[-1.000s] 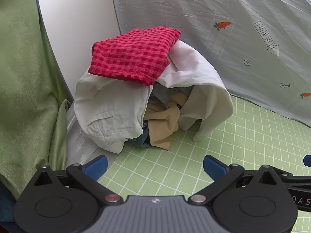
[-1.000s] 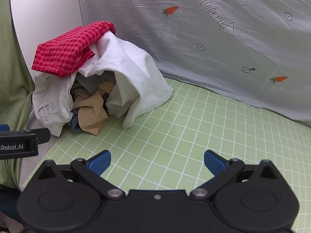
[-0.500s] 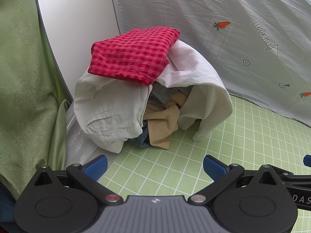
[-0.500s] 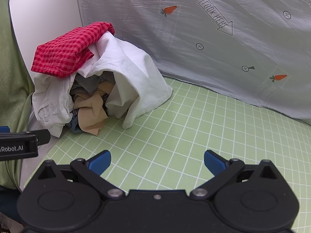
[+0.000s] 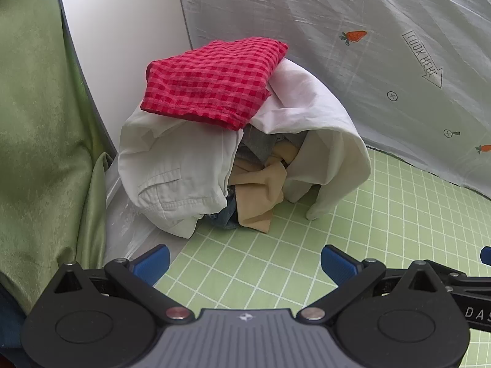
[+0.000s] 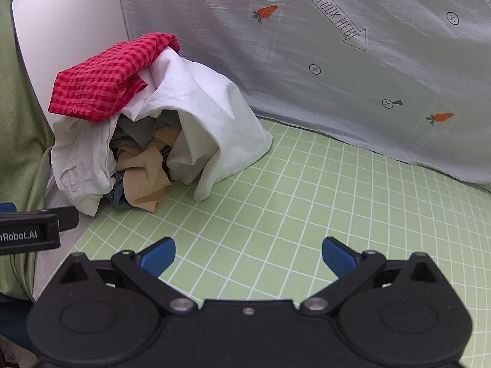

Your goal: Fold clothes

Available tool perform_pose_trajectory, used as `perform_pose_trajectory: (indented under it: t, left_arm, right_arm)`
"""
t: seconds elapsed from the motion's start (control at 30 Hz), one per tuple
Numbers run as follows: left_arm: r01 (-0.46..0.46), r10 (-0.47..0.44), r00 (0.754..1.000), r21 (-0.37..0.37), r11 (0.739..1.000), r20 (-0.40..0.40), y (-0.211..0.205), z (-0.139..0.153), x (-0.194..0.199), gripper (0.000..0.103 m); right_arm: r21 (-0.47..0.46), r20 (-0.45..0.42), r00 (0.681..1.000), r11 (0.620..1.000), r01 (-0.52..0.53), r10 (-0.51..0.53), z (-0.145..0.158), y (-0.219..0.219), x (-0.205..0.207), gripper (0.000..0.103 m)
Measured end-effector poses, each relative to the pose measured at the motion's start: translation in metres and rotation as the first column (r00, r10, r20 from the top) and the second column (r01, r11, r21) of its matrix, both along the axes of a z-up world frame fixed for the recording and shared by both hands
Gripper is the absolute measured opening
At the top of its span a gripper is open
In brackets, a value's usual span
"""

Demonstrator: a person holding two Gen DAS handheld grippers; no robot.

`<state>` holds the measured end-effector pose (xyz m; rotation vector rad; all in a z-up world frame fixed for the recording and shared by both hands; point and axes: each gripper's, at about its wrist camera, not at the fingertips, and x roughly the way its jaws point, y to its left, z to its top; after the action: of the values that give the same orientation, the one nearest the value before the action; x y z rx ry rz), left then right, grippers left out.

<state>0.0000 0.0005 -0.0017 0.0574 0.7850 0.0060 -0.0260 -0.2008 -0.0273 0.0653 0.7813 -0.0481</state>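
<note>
near field: the left gripper [image 5: 244, 263] and right gripper [image 6: 248, 256] hover side by side over the green grid mat [image 6: 307, 214], each with blue pads spread wide and nothing between them. middle field: bare mat, no garment laid flat on it. far field: the clothes pile [image 5: 233, 153] sits at the mat's far left corner, against a white panel [image 5: 122, 30] and a printed grey sheet [image 6: 337, 61]. a red checked garment [image 5: 211, 82] lies on top, apparently folded, though its far side is hidden; beneath it a white garment [image 5: 184, 168] drapes over a tan piece [image 5: 257, 190], a grey piece and something denim-blue, all crumpled. this arrangement fits either a folded item set back on the heap or a heap awaiting sorting. risks: pulling a lower garment would tip the red one off; tangled layers may come away together; wide pads may pinch two fabrics at once; a hem could drag over the mat edge onto the green drape [image 5: 36, 122].
</note>
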Motion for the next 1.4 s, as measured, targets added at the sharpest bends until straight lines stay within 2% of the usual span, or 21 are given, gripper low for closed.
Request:
perform_pose_trajectory:
  t: [0.23, 0.37, 0.53, 0.73, 0.83, 0.93, 1.0, 1.03, 1.1, 1.13, 1.17, 1.2, 1.23, 1.27, 1.3, 1.33, 1.4]
  left_arm:
    - [-0.019, 0.019, 1.0, -0.002, 1.0, -0.019, 0.004, -0.002, 0.007, 0.103]
    - [-0.046, 0.046, 0.999, -0.01, 0.999, -0.014, 0.01, 0.004, 0.02, 0.103]
    - [-0.066, 0.064, 0.995, 0.035, 0.997, 0.072, 0.018, 0.026, 0.051, 0.103]
    - [-0.124, 0.124, 0.982, -0.004, 0.992, 0.144, 0.046, 0.053, 0.113, 0.103]
    - [-0.157, 0.157, 0.978, -0.01, 0.988, 0.135, 0.06, 0.053, 0.149, 0.099]
    - [-0.166, 0.168, 0.98, -0.028, 0.986, 0.111, 0.073, 0.049, 0.178, 0.087]
    - [-0.165, 0.169, 0.981, -0.056, 0.985, 0.096, 0.08, 0.045, 0.194, 0.07]
    - [-0.161, 0.167, 0.981, -0.072, 0.984, 0.095, 0.082, 0.043, 0.2, 0.065]
    - [-0.153, 0.161, 0.982, -0.093, 0.984, 0.096, 0.081, 0.042, 0.2, 0.047]
    - [-0.149, 0.158, 0.983, -0.103, 0.984, 0.096, 0.079, 0.041, 0.2, 0.041]
    - [-0.144, 0.156, 0.983, -0.113, 0.983, 0.096, 0.078, 0.041, 0.2, 0.03]
    - [-0.14, 0.153, 0.984, -0.123, 0.982, 0.097, 0.077, 0.04, 0.2, 0.02]
    - [-0.136, 0.15, 0.984, -0.133, 0.982, 0.097, 0.076, 0.04, 0.199, 0.015]
    - [-0.132, 0.147, 0.984, -0.142, 0.981, 0.097, 0.075, 0.039, 0.199, 0.008]
    - [-0.128, 0.144, 0.985, -0.152, 0.98, 0.097, 0.074, 0.039, 0.199, 0.007]
    - [-0.124, 0.141, 0.985, -0.162, 0.979, 0.098, 0.073, 0.038, 0.199, 0.005]
    - [-0.115, 0.135, 0.986, -0.182, 0.977, 0.099, 0.071, 0.037, 0.198, 0.002]
  right_arm:
    - [0.005, -0.003, 1.0, 1.0, -0.006, 0.006, 0.001, 0.002, 0.006, 0.103]
    - [-0.008, 0.021, 0.999, 0.999, -0.035, 0.035, 0.01, 0.009, 0.023, 0.102]
    - [-0.011, 0.1, 0.993, 0.998, -0.064, 0.065, 0.037, 0.02, 0.064, 0.099]
    - [0.041, 0.208, 0.97, 0.99, -0.135, 0.124, 0.074, 0.045, 0.135, 0.095]
    - [0.068, 0.238, 0.96, 0.983, -0.169, 0.148, 0.079, 0.054, 0.169, 0.088]
    - [0.106, 0.251, 0.953, 0.974, -0.201, 0.17, 0.077, 0.063, 0.199, 0.082]
    - [0.13, 0.248, 0.95, 0.965, -0.227, 0.19, 0.07, 0.07, 0.216, 0.079]
    - [0.141, 0.238, 0.951, 0.962, -0.234, 0.197, 0.067, 0.075, 0.224, 0.077]
    - [0.171, 0.212, 0.954, 0.953, -0.251, 0.213, 0.061, 0.086, 0.239, 0.071]
    - [0.185, 0.197, 0.956, 0.949, -0.254, 0.217, 0.058, 0.089, 0.245, 0.07]
    - [0.195, 0.183, 0.958, 0.947, -0.256, 0.221, 0.053, 0.093, 0.251, 0.064]
    - [0.197, 0.177, 0.957, 0.944, -0.264, 0.231, 0.049, 0.096, 0.254, 0.054]
    - [0.191, 0.176, 0.954, 0.942, -0.277, 0.244, 0.046, 0.099, 0.256, 0.047]
    - [0.183, 0.174, 0.952, 0.941, -0.284, 0.253, 0.043, 0.1, 0.257, 0.032]
    - [0.18, 0.178, 0.949, 0.939, -0.293, 0.262, 0.041, 0.1, 0.256, 0.015]
    - [0.177, 0.182, 0.945, 0.937, -0.302, 0.27, 0.039, 0.1, 0.256, 0.009]
    - [0.191, 0.196, 0.944, 0.933, -0.304, 0.267, 0.039, 0.094, 0.251, 0.004]
